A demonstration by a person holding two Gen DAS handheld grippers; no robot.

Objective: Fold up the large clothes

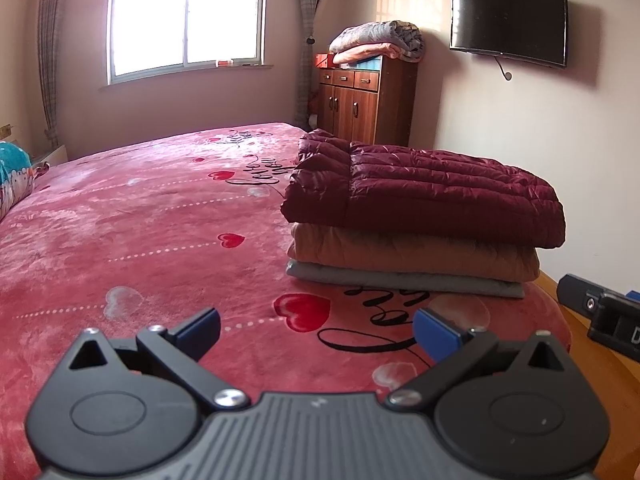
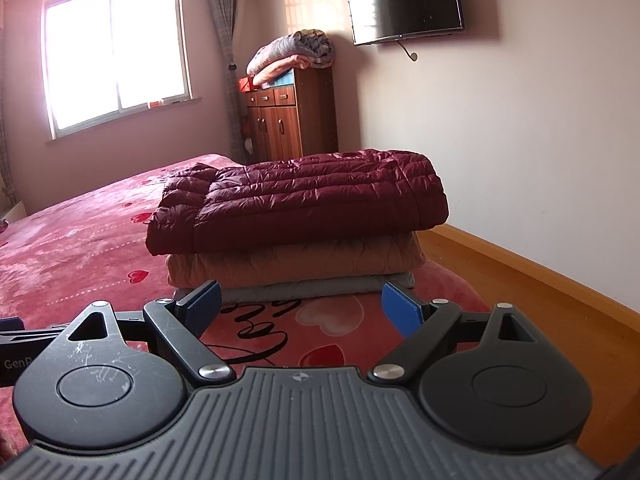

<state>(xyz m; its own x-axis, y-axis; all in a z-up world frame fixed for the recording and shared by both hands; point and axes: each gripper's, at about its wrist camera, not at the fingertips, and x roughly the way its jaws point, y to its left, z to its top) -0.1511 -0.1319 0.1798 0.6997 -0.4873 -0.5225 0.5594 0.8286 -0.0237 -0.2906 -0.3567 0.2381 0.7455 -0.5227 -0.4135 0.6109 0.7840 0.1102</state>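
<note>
A folded maroon quilted jacket (image 1: 432, 192) lies on top of a folded tan garment (image 1: 412, 252) and a folded grey garment (image 1: 404, 278), stacked at the right edge of the pink bed (image 1: 140, 232). The same stack shows in the right wrist view: maroon jacket (image 2: 304, 200), tan garment (image 2: 296, 260), grey garment (image 2: 304, 290). My left gripper (image 1: 318, 330) is open and empty, above the bed in front of the stack. My right gripper (image 2: 300, 304) is open and empty, close in front of the stack. The right gripper's body (image 1: 604, 312) shows at the right of the left wrist view.
A wooden cabinet (image 1: 360, 96) with folded blankets (image 1: 380, 40) on top stands by the far wall. A TV (image 1: 508, 22) hangs on the wall. The wooden floor (image 2: 552, 280) runs right of the bed. A teal pillow (image 1: 12, 176) lies at the left.
</note>
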